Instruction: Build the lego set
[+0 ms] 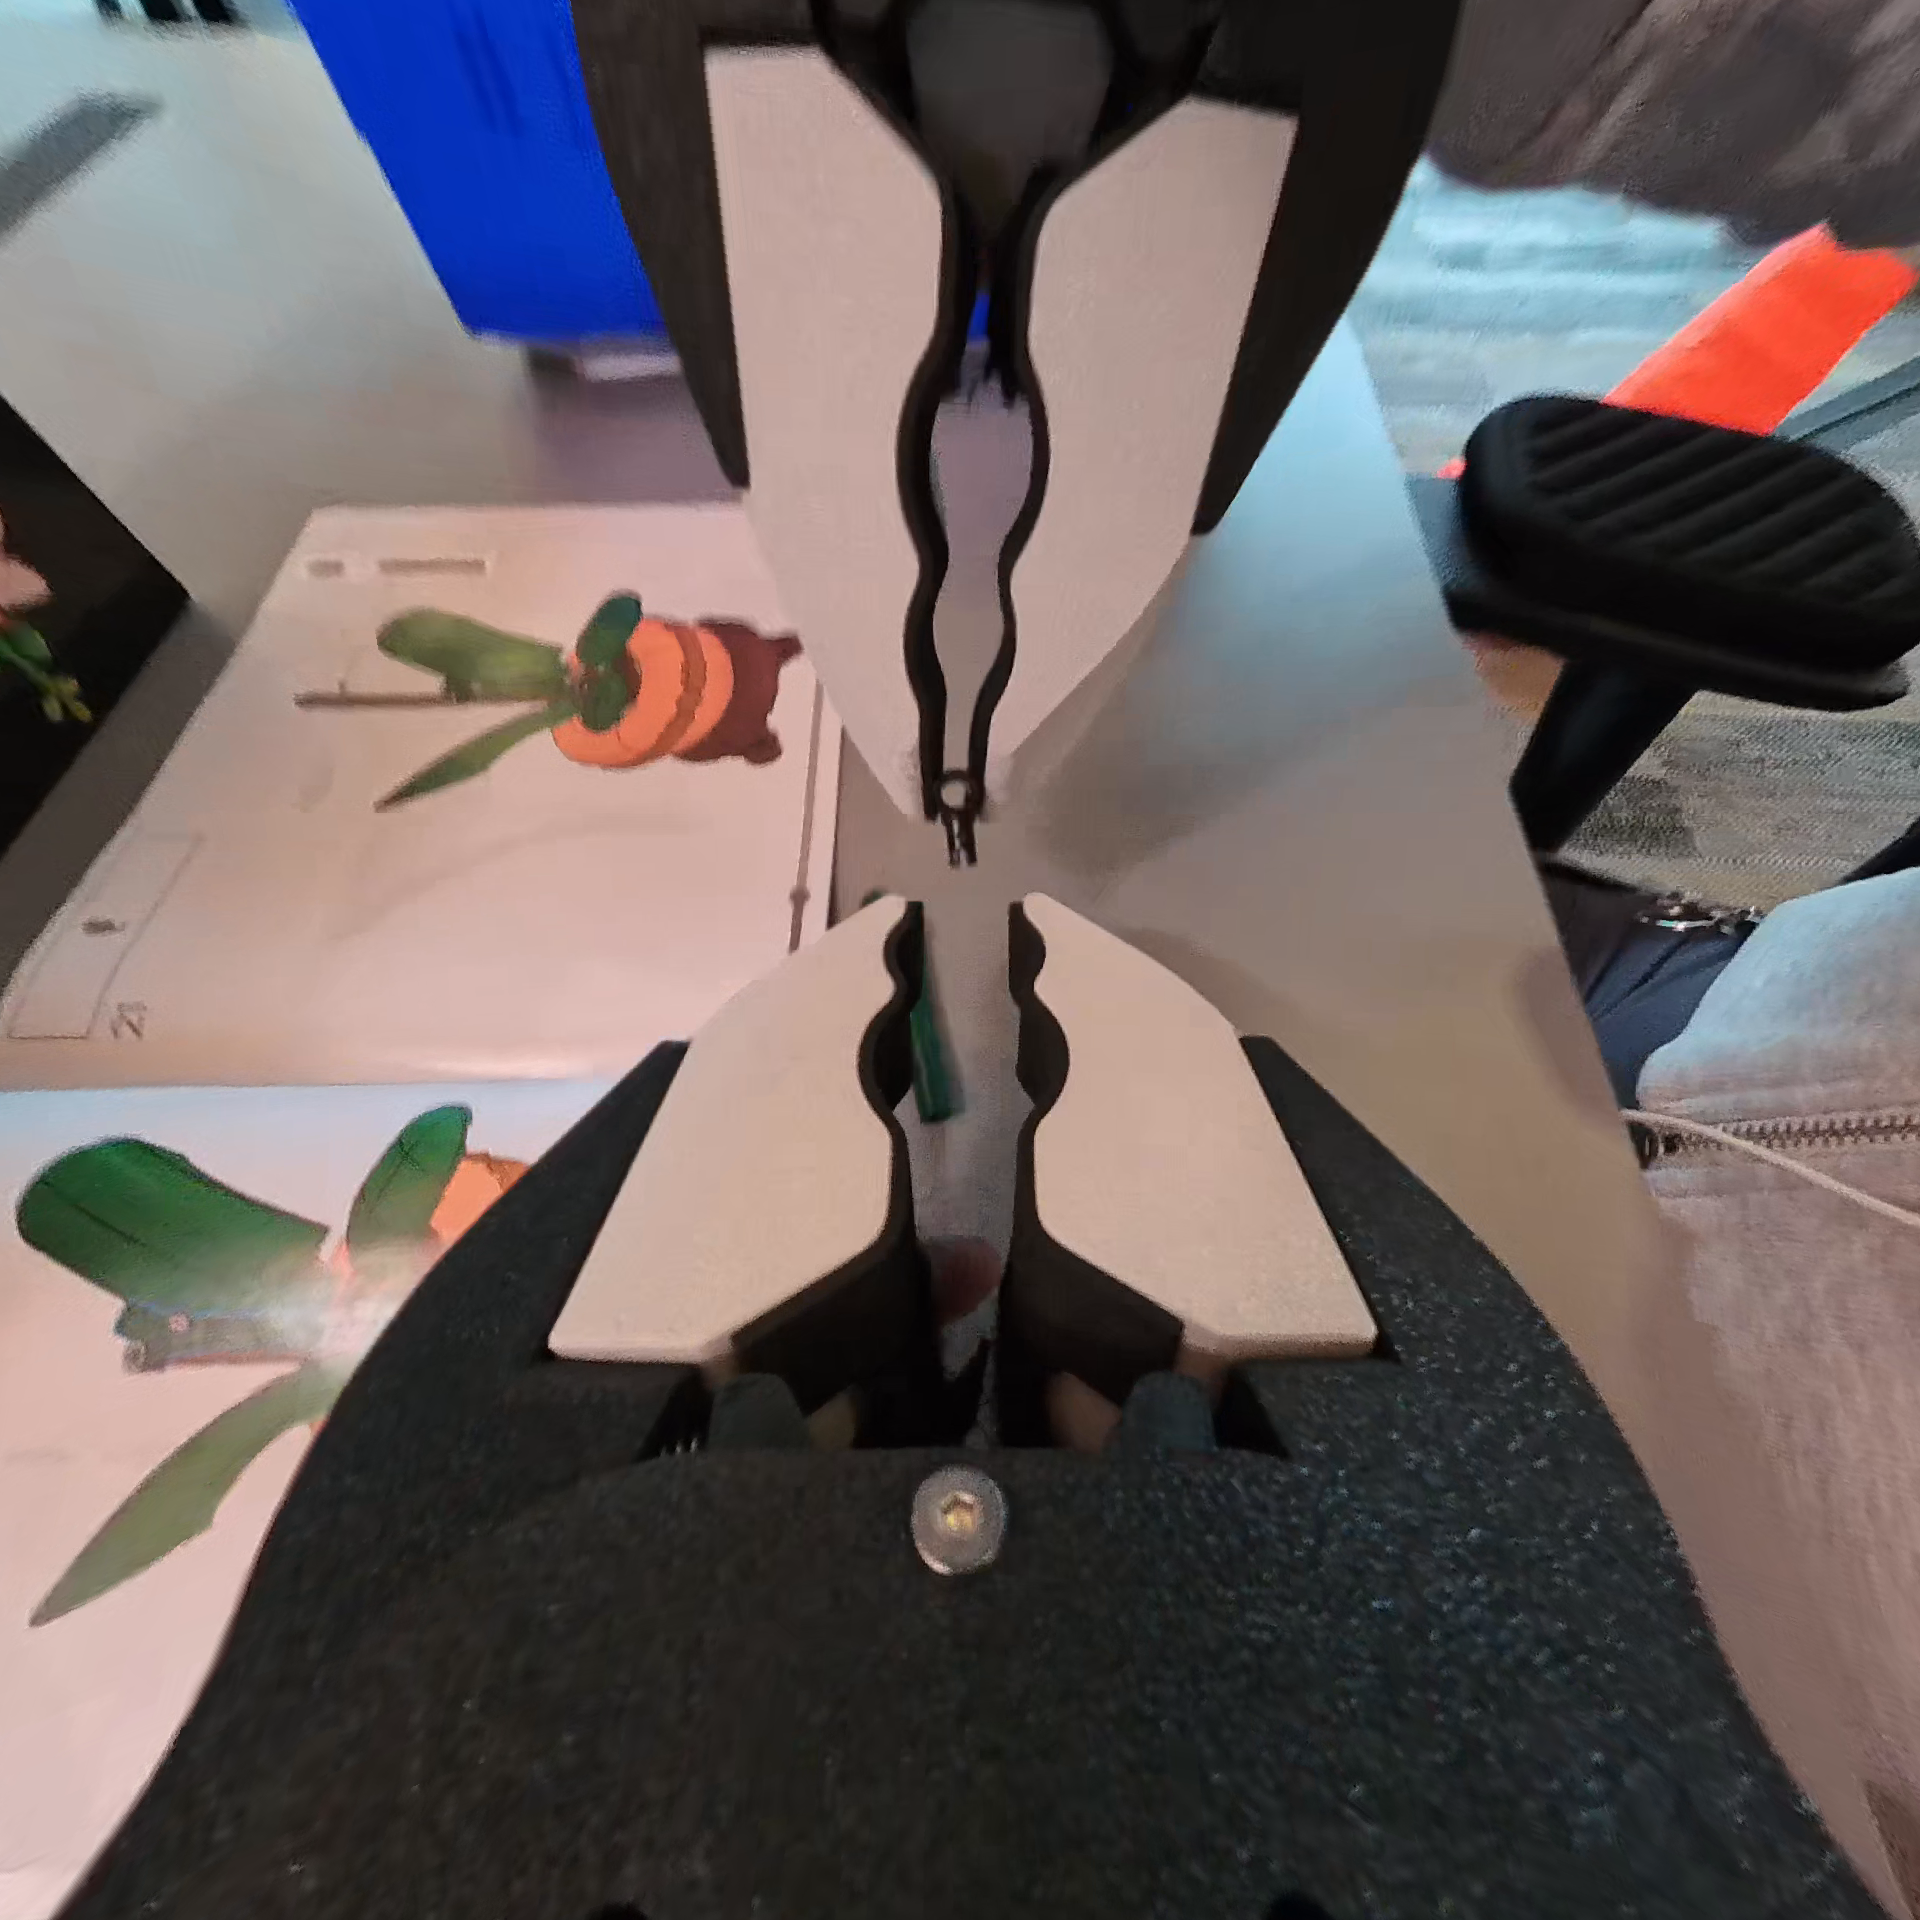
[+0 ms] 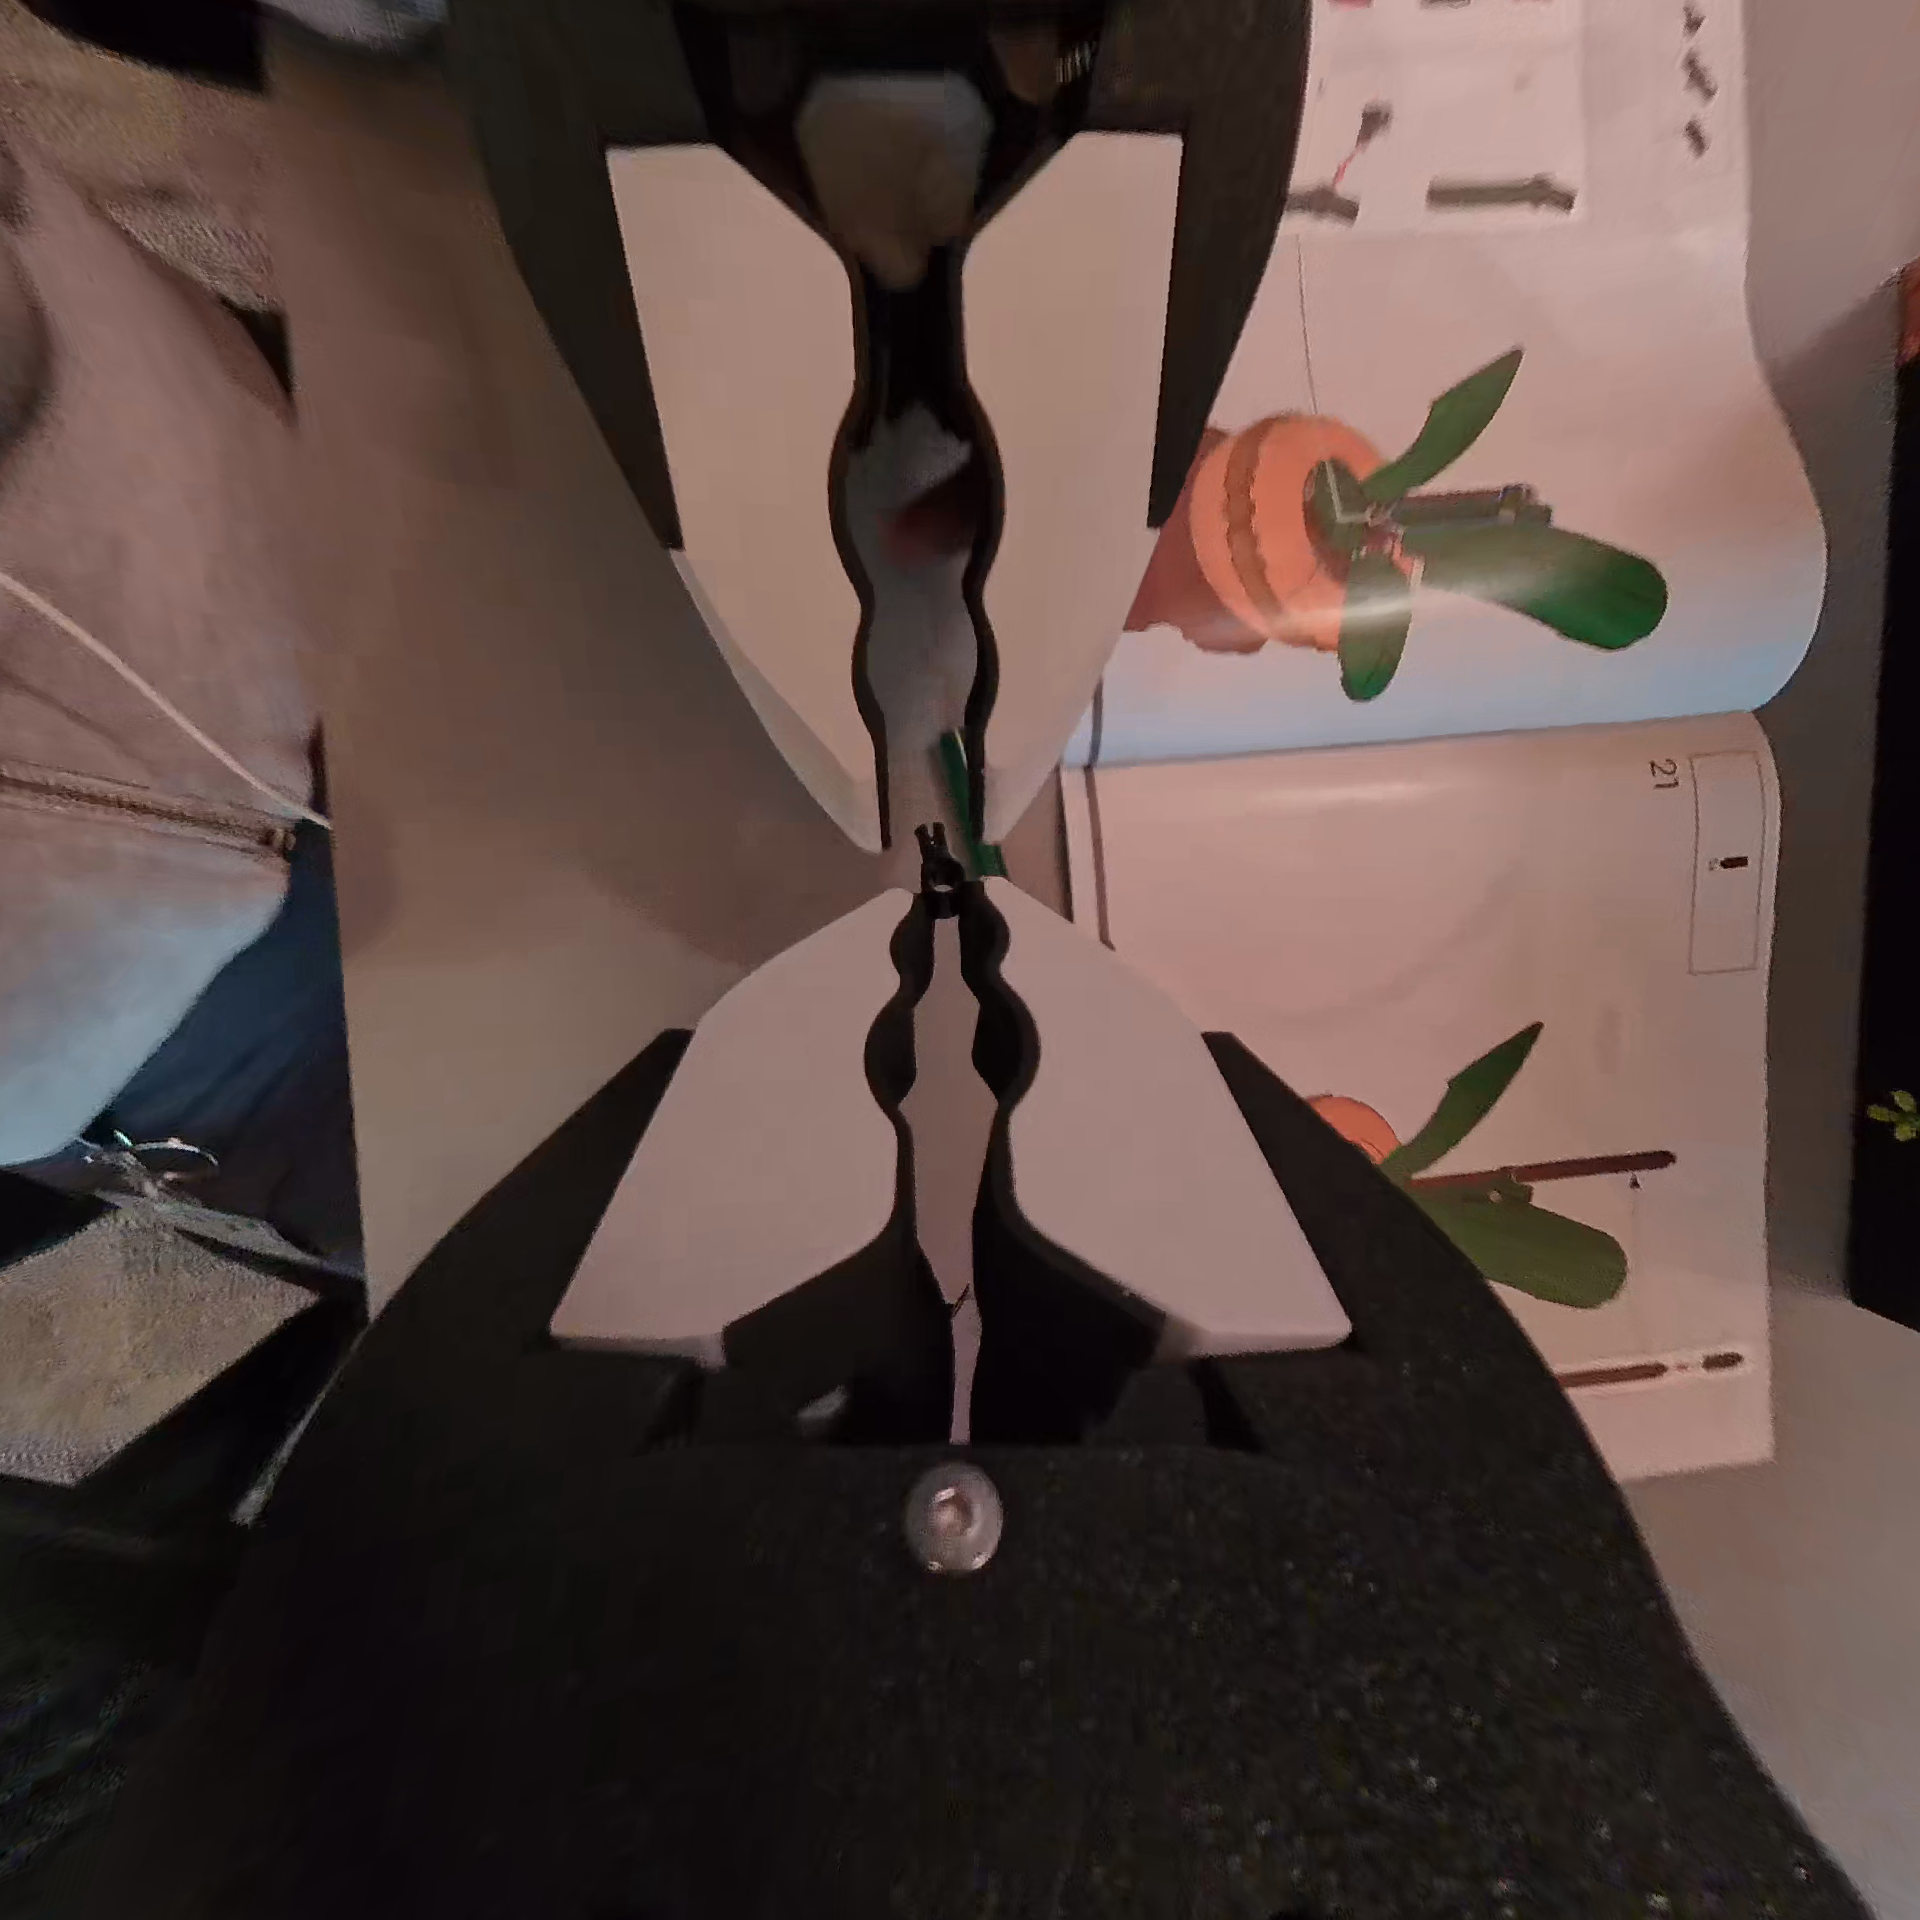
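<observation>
White fingers tipped in black meet nose to nose over the tabletop [image 1: 1299,727]. The left claw [image 1: 966,914], at the bottom of the left wrist view, stands a little apart at the tips, with a green rod [image 1: 930,1049] lying along the inside of its left finger; whether it truly pinches the rod or merely has it between the fingers I cannot tell. The right claw [image 2: 940,899], at the bottom of the right wrist view, is nearly closed and pinches a small black piece [image 2: 932,868] at its very tips. That piece points toward the left claw's tips, just beside the rod's end; whether they touch I cannot tell.

An open booklet [image 1: 468,883] lies flat on the tabletop beside the claws, its pages printed with an orange pot and green leaves. A blue bin [image 1: 478,166] stands beyond the tabletop; its inside is out of view. A black armrest [image 1: 1683,540] and a person's grey zipped sleeve [image 1: 1787,1195] sit at the tabletop's edge. A dark box [image 2: 1896,935] lies past the booklet.
</observation>
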`<action>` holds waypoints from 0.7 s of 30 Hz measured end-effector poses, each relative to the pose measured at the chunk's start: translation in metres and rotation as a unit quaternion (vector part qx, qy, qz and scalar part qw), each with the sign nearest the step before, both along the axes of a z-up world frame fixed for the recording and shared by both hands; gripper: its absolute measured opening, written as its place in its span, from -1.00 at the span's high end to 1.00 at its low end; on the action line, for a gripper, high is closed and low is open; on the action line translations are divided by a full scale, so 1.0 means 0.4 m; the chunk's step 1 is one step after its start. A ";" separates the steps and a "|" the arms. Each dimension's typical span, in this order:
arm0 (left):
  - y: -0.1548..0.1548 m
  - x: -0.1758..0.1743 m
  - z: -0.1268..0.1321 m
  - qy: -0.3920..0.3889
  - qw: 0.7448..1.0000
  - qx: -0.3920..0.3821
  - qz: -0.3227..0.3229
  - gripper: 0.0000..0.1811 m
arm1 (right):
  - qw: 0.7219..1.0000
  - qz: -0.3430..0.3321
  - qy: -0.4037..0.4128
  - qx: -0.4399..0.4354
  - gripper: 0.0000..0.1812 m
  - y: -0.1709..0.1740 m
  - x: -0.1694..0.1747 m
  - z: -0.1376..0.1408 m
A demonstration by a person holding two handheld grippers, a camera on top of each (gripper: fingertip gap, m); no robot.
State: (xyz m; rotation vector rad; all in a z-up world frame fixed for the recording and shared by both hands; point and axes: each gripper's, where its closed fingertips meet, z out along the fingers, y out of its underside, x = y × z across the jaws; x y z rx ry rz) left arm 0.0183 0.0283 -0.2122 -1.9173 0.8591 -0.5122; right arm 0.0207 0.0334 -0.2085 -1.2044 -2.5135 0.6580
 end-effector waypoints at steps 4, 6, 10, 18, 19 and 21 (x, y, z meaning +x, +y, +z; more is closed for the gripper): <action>0.001 0.017 0.032 -0.009 0.999 0.040 -0.008 0.88 | 1.000 0.004 0.013 0.011 0.94 -0.015 0.003 0.007; -0.005 0.021 0.033 -0.004 0.999 0.049 -0.018 0.94 | 1.000 0.007 0.016 0.013 0.94 -0.018 0.005 0.010; -0.007 0.022 0.046 -0.029 0.998 0.053 -0.023 0.96 | 0.999 0.011 0.037 -0.001 0.94 -0.021 0.004 0.025; -0.018 0.010 0.146 -0.147 0.982 0.110 -0.034 0.96 | 0.982 0.002 0.140 -0.126 0.84 -0.040 -0.010 0.119; -0.020 0.010 0.154 -0.154 0.981 0.116 -0.036 0.96 | 0.979 0.004 0.148 -0.140 0.83 -0.043 -0.009 0.128; -0.022 0.011 0.158 -0.154 0.980 0.121 -0.038 0.96 | 0.973 0.007 0.161 -0.163 0.82 -0.047 -0.009 0.143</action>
